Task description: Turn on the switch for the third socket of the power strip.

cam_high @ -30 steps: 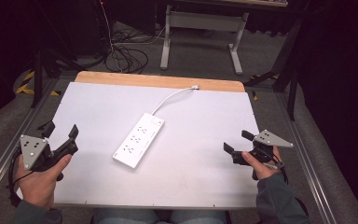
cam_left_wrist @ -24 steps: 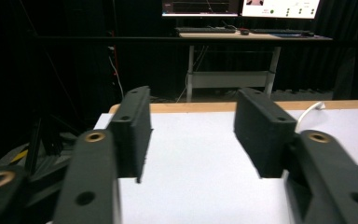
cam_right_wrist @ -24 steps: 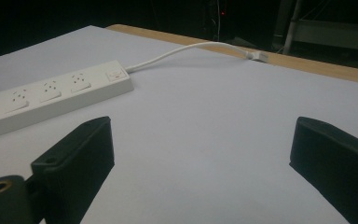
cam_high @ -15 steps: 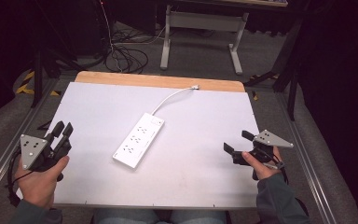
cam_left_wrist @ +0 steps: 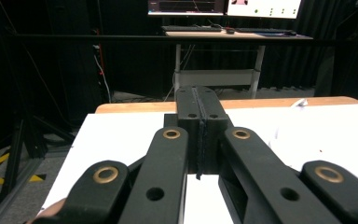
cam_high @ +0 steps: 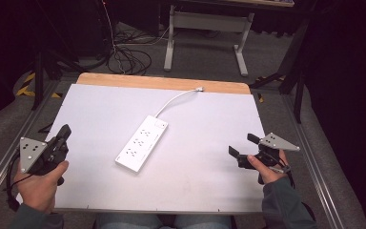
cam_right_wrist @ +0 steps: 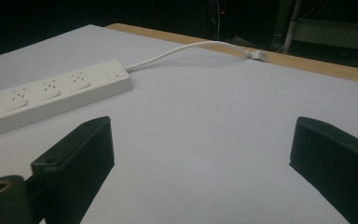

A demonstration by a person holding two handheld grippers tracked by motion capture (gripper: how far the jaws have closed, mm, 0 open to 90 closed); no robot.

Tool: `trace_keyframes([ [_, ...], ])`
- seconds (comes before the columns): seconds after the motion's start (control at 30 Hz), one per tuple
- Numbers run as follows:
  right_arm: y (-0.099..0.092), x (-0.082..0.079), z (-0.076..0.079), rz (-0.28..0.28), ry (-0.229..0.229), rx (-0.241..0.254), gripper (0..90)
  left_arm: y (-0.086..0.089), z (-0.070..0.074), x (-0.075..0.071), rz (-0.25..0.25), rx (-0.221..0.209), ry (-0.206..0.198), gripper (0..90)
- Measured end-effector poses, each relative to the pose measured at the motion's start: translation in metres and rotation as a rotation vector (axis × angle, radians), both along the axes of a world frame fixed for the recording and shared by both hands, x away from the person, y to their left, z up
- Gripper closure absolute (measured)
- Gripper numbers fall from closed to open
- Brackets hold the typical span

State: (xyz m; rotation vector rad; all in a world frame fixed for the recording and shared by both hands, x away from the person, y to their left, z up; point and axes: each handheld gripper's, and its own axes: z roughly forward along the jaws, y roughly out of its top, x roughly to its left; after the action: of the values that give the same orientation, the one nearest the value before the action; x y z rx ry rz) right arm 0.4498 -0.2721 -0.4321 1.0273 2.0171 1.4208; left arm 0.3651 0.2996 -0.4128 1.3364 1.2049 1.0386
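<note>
Grip notes | white rigid plastic power strip (cam_high: 141, 142): light, slick, grab mid-body across width | my left gripper (cam_high: 63, 135) just clamped closed on nothing | right gripper (cam_high: 244, 149) spread wide

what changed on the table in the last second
The left gripper has just been closing its jaws; they now meet with nothing between them. The right gripper stays open in the same spot, and the power strip with its cable has not moved.
</note>
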Motion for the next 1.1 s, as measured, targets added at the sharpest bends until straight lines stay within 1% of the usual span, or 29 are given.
trace_keyframes([
  [0.27, -0.001, 0.000, 0.000, 0.000, -0.001, 0.000, 6.7, -0.002, 0.001, 0.001, -0.017, 0.008, -0.002, 89.9],
  [0.47, -0.001, 0.000, 0.000, 0.000, -0.001, 0.001, 6.8, -0.002, 0.000, 0.001, -0.021, 0.008, 0.002, 89.9],
  [0.77, -0.001, 0.000, 0.000, 0.000, 0.001, -0.001, 6.7, -0.003, 0.000, 0.002, -0.034, 0.023, 0.014, 89.9],
  [0.9, -0.001, 0.000, 0.000, 0.000, 0.001, -0.002, 6.8, -0.006, 0.000, 0.005, -0.047, 0.032, 0.015, 90.0],
  [1.0, 0.000, 0.000, 0.000, 0.000, 0.000, -0.001, 6.7, -0.011, -0.001, 0.010, -0.066, 0.046, 0.030, 90.0],
  [1.1, -0.001, -0.001, 0.000, 0.000, -0.001, -0.002, 6.8, -0.012, -0.001, 0.011, -0.078, 0.053, 0.032, 90.0],
])
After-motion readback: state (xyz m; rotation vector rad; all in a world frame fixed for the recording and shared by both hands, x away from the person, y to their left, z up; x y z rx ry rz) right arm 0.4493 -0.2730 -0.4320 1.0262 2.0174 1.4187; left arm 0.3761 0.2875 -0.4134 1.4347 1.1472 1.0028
